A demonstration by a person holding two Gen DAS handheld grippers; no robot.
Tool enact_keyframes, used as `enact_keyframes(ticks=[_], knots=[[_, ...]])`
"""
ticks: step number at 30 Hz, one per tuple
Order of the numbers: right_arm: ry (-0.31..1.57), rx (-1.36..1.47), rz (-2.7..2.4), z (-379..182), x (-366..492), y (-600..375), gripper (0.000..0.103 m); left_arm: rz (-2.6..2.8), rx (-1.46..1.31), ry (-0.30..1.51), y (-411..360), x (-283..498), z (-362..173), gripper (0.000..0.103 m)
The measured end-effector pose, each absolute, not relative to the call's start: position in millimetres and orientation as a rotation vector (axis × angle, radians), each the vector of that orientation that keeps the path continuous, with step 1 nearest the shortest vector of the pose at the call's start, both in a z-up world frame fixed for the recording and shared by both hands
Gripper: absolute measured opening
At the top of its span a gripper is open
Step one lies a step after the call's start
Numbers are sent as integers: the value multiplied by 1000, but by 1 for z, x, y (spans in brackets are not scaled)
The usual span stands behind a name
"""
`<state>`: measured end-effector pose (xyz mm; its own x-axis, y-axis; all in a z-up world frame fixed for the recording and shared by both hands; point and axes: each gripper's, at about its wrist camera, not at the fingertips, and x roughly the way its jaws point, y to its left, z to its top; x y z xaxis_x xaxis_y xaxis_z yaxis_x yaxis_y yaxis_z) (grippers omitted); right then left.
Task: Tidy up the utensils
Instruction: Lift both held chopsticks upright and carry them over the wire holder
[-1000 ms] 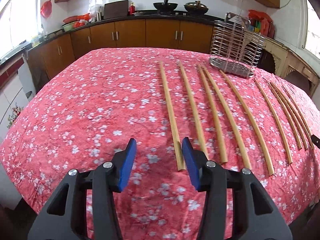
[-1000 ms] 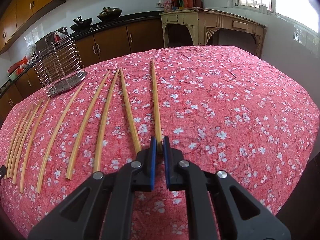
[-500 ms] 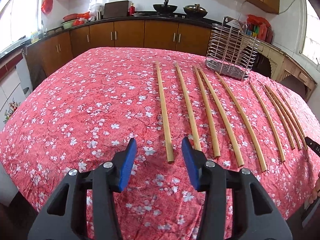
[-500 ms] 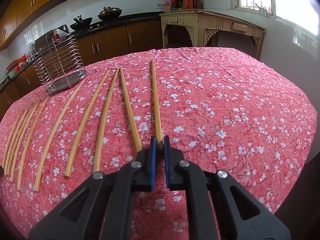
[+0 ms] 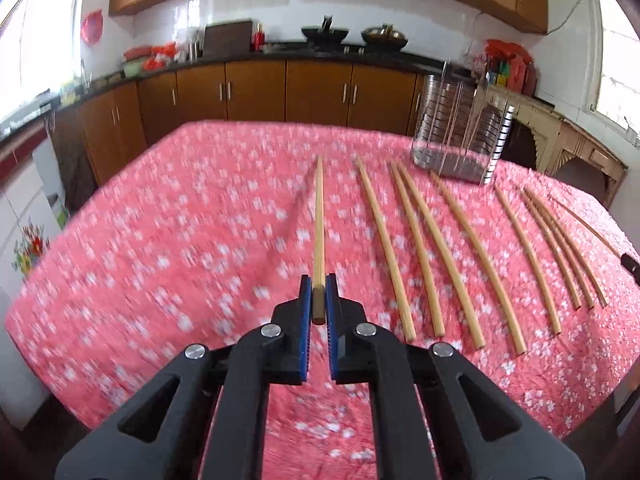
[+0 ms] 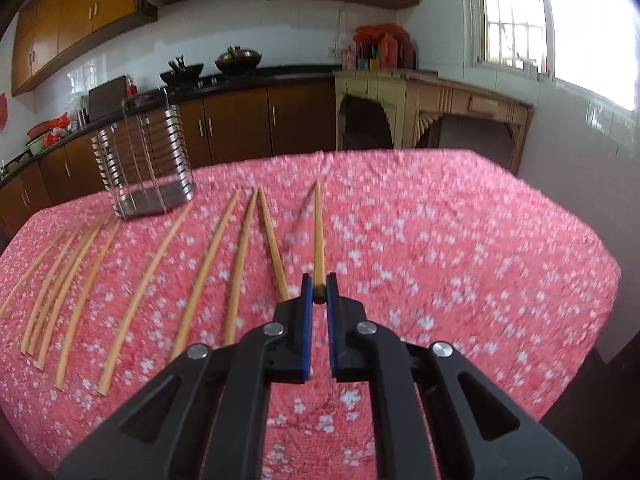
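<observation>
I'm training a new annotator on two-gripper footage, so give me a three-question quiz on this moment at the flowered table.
1. True or false: the left gripper is shut on a pale wooden chopstick.
2. The round wire utensil holder on the red flowered tablecloth is: A) lying on its side, B) upright with no chopsticks seen inside, C) packed with chopsticks.
3. Fill in: the right gripper clamps the ____ end of its bamboo-coloured chopstick, whose tip points toward the far edge of the table.

Key: 1 true; 2 B; 3 near.
</observation>
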<state>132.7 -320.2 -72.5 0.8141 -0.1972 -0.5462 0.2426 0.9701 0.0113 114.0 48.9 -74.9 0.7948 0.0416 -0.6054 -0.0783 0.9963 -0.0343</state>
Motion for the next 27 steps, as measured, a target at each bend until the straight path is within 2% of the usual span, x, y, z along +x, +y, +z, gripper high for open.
enact_keyframes(ticks=[14,27], knots=[[340,66,-196,32,145,-333,7,84,5,361,66,133,32,7],[211,89,-151,107,175,-335,7,43,-59,307,80,172,81,7]])
